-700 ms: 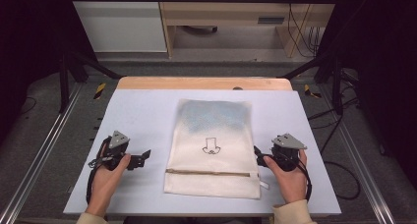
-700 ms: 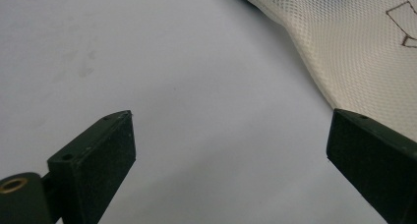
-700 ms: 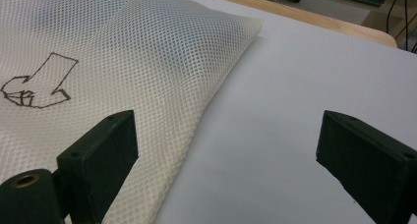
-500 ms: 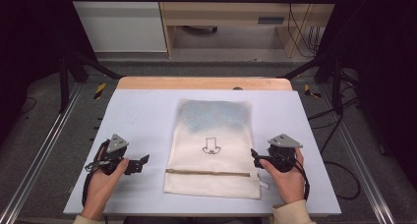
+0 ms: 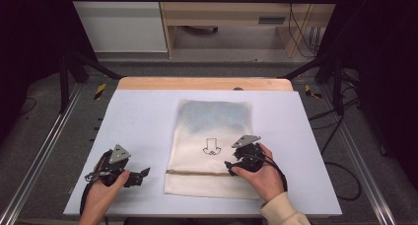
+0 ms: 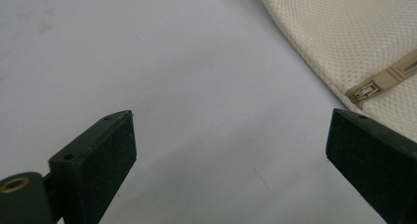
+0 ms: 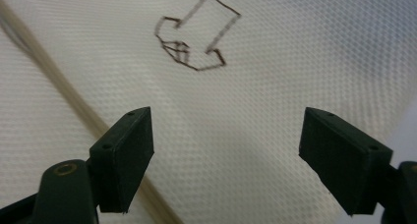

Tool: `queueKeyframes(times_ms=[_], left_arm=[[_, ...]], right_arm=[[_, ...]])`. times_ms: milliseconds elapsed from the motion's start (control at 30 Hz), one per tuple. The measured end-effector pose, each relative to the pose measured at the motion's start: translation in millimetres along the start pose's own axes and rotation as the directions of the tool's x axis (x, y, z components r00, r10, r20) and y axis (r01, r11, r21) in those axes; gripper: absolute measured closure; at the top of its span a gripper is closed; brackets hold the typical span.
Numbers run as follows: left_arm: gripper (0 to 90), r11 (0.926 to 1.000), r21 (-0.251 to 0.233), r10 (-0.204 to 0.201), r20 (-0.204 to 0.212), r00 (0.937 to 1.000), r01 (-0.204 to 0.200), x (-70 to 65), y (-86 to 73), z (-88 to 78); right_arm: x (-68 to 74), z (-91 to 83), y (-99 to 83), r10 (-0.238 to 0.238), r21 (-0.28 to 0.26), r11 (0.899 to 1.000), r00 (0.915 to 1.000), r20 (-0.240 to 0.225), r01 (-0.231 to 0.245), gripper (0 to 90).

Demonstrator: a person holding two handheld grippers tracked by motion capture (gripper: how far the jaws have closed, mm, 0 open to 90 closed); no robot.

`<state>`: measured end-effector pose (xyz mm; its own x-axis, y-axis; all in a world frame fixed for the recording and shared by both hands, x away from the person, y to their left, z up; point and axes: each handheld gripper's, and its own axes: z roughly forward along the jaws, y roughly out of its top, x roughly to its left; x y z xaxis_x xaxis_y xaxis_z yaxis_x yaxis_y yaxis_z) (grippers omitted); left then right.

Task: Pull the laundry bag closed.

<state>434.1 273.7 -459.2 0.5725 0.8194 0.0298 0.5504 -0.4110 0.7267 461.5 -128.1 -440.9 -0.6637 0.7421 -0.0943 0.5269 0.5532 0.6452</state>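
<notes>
I am at the start of work on the mesh bag (image 5: 213,146), which lies flat on the desk (image 5: 143,116) in the middle, its bottom hem close to the near edge. It is a cream, fine-woven bag with a small black drawing (image 7: 196,35) on its face and a tan zipper (image 5: 197,172) running across it, parallel to the near edge. As far as I can see, that zipper is closed along its whole length; nothing is in the bag and nothing has been lifted or folded.

My right gripper (image 5: 231,167) hangs over the bag's right part, just above the zipper line, with its jaws spread wide and nothing between them. In the right gripper view I look straight down on the weave, the drawing ahead of me and the zipper band running off to one side.

My left gripper (image 5: 143,173) sits over bare desk beside the bag's near left corner, jaws likewise wide apart and empty. In the left gripper view the zipper's end tab (image 6: 363,92) shows just ahead, off to the right jaw's side.

So I judge that everything is left to do: neither gripper has taken hold of the cloth or the zipper pull yet. The likely first step is to pin the bag with one gripper and catch the pull with the other.
</notes>
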Motion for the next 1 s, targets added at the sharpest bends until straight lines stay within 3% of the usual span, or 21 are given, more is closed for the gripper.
queueKeyframes(times_ms=[67, 100, 200, 267, 300, 400, 533, 733, 800, 867, 1000], left_arm=[[4.7, 0.9998, 0.017, -0.004, 0.005, 1.0000, 0.004, 1.9, -0.2, 2.0], [4.7, 0.9998, 0.015, -0.014, 0.008, 0.9999, 0.014, 2.6, -0.3, 2.9], [4.3, 0.9997, 0.007, -0.022, 0.019, 0.9996, 0.022, 5.3, 0.1, 1.9], [4.1, 0.9998, -0.007, -0.021, 0.032, 0.9993, 0.021, 5.2, -0.2, 1.1], [4.0, 0.9999, -0.008, -0.010, 0.040, 0.9992, 0.011, 5.6, -0.3, 0.3], [3.8, 0.9999, -0.009, -0.005, 0.036, 0.9993, 0.005, 6.3, -0.4, 0.2], [3.8, 0.9999, -0.017, 0.003, 0.013, 0.9999, -0.003, 8.0, -0.4, -0.5], [4.2, 1.0000, -0.003, -0.003, -0.028, 0.9996, 0.003, 12.8, -2.5, -0.8], [4.1, 0.9999, -0.007, -0.009, -0.026, 0.9996, 0.009, 14.1, -2.7, -1.2], [4.2, 0.9999, -0.004, -0.014, -0.032, 0.9994, 0.014, 14.7, -3.0, -1.4], [4.8, 0.9994, 0.030, -0.018, -0.045, 0.9988, 0.019, 15.1, -3.8, 0.4]], right_arm=[[13.8, 1.9, 14.1, -0.060, 0.017, 0.998, 0.9972, -0.045, 0.061, 24.2], [13.8, 1.9, 14.1, -0.060, 0.017, 0.998, 0.9972, -0.045, 0.061, 24.2], [26.4, 5.1, 26.2, -0.121, 0.044, 0.991, 0.9897, -0.076, 0.125, 28.1], [34.3, 7.4, 33.4, -0.156, 0.061, 0.985, 0.9827, -0.100, 0.163, 29.1], [41.5, 8.8, 40.3, -0.190, 0.069, 0.978, 0.9744, -0.121, 0.199, 31.1], [48.8, 10.5, 47.2, -0.212, 0.074, 0.972, 0.9678, -0.136, 0.223, 31.7], [61.7, 12.8, 59.8, -0.263, 0.086, 0.957, 0.9511, -0.163, 0.279, 34.2], [77.3, 16.3, 74.4, -0.337, 0.091, 0.928, 0.9178, -0.210, 0.362, 43.3], [82.2, 17.1, 78.5, -0.339, 0.093, 0.926, 0.9143, -0.221, 0.366, 44.6], [88.0, 18.6, 83.4, -0.356, 0.089, 0.918, 0.9037, -0.237, 0.386, 47.7], [92.2, 19.1, 87.4, -0.364, 0.089, 0.914, 0.8983, -0.246, 0.395, 50.4]])
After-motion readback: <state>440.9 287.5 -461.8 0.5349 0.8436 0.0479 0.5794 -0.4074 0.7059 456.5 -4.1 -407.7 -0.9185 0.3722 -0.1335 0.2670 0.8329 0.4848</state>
